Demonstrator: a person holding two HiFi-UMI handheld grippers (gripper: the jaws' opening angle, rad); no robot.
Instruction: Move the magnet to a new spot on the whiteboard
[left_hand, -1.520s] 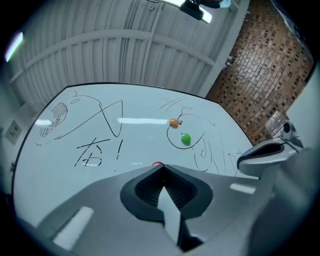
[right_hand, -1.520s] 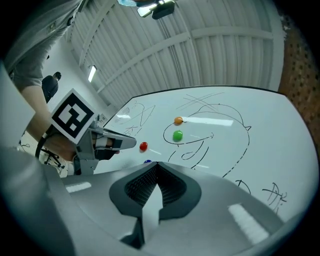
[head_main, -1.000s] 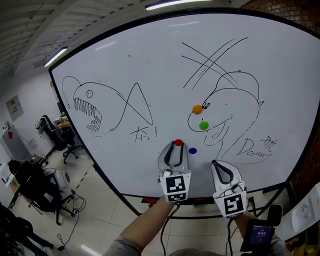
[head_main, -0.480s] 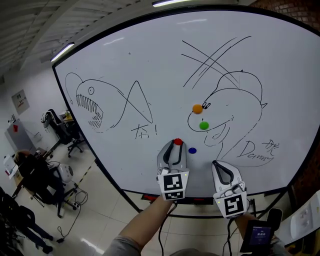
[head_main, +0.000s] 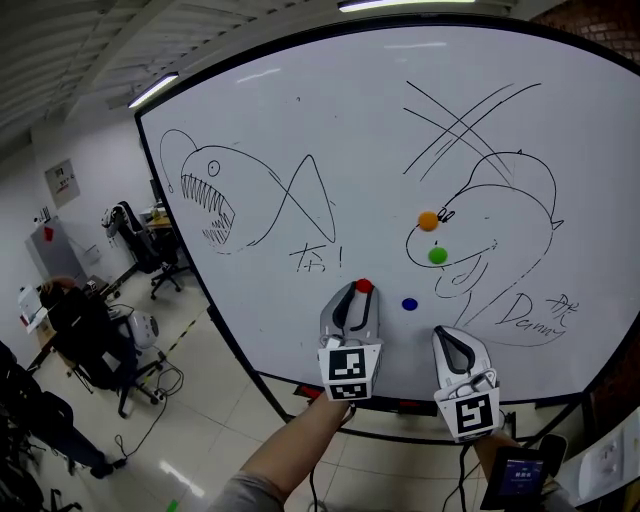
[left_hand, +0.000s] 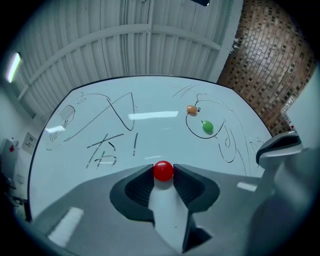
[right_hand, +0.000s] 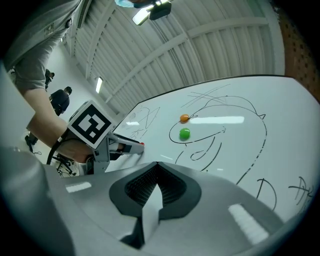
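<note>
A red magnet (head_main: 364, 286) (left_hand: 163, 170) sits on the whiteboard (head_main: 330, 130) below the middle scribble. My left gripper (head_main: 362, 293) (left_hand: 163, 173) has it between its two tips, and both pads touch its sides; these jaws have just been opening a little. To the right and lower, my right gripper (head_main: 447, 336) (right_hand: 157, 164) is shut with nothing in it and stays off the board. In the right gripper view the left gripper (right_hand: 131, 145) shows at the left, against the board.
A blue magnet (head_main: 408, 303), a green magnet (head_main: 437, 255) and an orange magnet (head_main: 428, 220) stick to the board right of the red one, among marker drawings. A person (head_main: 75, 320) and office chairs are at the far left. A brick wall (left_hand: 270, 60) lies to the right.
The left gripper has slid the red magnet leftward along the board, widening the gap to the blue magnet. The head camera has swung left. The right gripper has barely moved.
</note>
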